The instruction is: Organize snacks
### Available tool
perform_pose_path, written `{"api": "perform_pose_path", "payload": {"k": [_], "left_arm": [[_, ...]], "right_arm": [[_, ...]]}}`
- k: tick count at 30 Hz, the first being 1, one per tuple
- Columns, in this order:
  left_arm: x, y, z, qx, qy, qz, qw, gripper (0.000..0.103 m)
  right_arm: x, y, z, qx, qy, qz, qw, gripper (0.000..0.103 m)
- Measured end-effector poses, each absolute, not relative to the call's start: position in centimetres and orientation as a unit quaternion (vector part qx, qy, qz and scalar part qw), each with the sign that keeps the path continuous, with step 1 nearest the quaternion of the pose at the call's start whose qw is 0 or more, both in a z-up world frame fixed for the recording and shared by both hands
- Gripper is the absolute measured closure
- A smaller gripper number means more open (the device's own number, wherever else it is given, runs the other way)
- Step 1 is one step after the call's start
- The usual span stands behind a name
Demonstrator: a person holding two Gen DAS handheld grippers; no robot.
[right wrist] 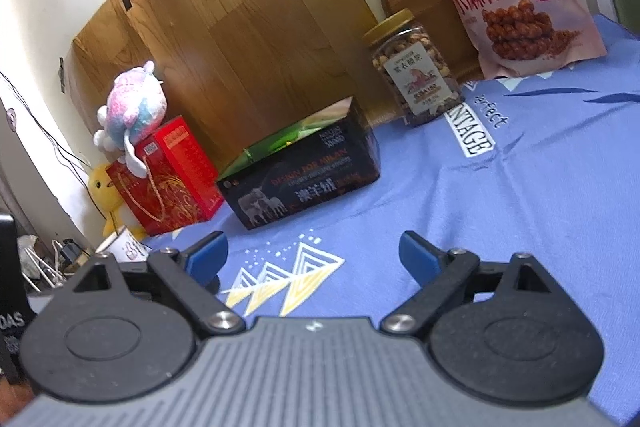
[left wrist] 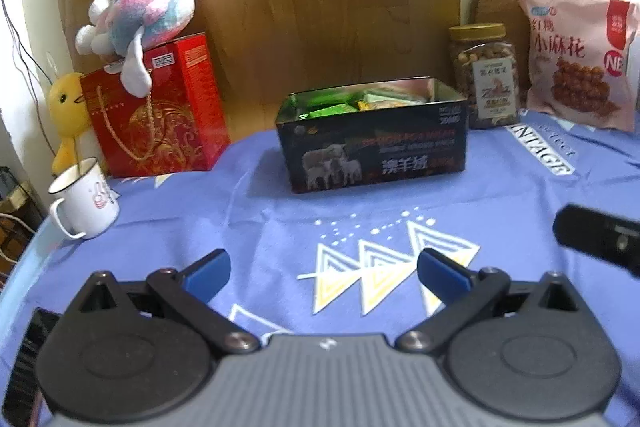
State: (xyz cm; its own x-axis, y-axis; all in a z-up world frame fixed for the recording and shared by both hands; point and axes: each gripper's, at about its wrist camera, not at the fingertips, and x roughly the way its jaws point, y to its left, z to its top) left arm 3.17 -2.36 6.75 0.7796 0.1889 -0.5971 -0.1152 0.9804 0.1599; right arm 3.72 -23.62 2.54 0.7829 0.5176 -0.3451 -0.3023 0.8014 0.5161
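A black open tin box (left wrist: 372,143) with a sheep picture stands mid-table and holds several small snack packets (left wrist: 352,103), green and yellow. It also shows in the right wrist view (right wrist: 304,175). My left gripper (left wrist: 324,271) is open and empty, low over the blue cloth, well in front of the box. My right gripper (right wrist: 314,259) is open and empty, also in front of the box. A dark part of the right gripper (left wrist: 600,239) shows at the right edge of the left wrist view.
A nut jar (left wrist: 486,75) and a pink snack bag (left wrist: 580,59) stand at the back right. A red gift box (left wrist: 160,111) with a plush toy (left wrist: 140,15) on top, a yellow duck (left wrist: 68,115) and a white mug (left wrist: 86,203) are at the left. A blue cloth (left wrist: 280,227) covers the table.
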Motion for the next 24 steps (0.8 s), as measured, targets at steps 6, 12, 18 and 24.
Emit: {"api": "perform_pose_path", "payload": {"k": [6, 12, 18, 24], "left_arm": [[3.7, -4.3, 6.8, 0.055, 0.313, 0.059, 0.946, 0.000], [4.0, -6.3, 7.0, 0.046, 0.304, 0.034, 0.951, 0.000], [4.7, -7.3, 6.9, 0.028, 0.319, 0.017, 0.947, 0.000], [5.4, -7.9, 6.2, 0.032, 0.338, 0.012, 0.941, 0.000]], "right_arm": [[2.9, -26.0, 2.5, 0.226, 0.230, 0.191, 0.927, 0.009], [2.5, -28.8, 1.9, 0.247, 0.228, 0.155, 0.929, 0.009], [1.9, -30.0, 2.1, 0.240, 0.222, 0.151, 0.933, 0.009], [1.5, -30.5, 1.9, 0.227, 0.230, 0.144, 0.935, 0.009]]}}
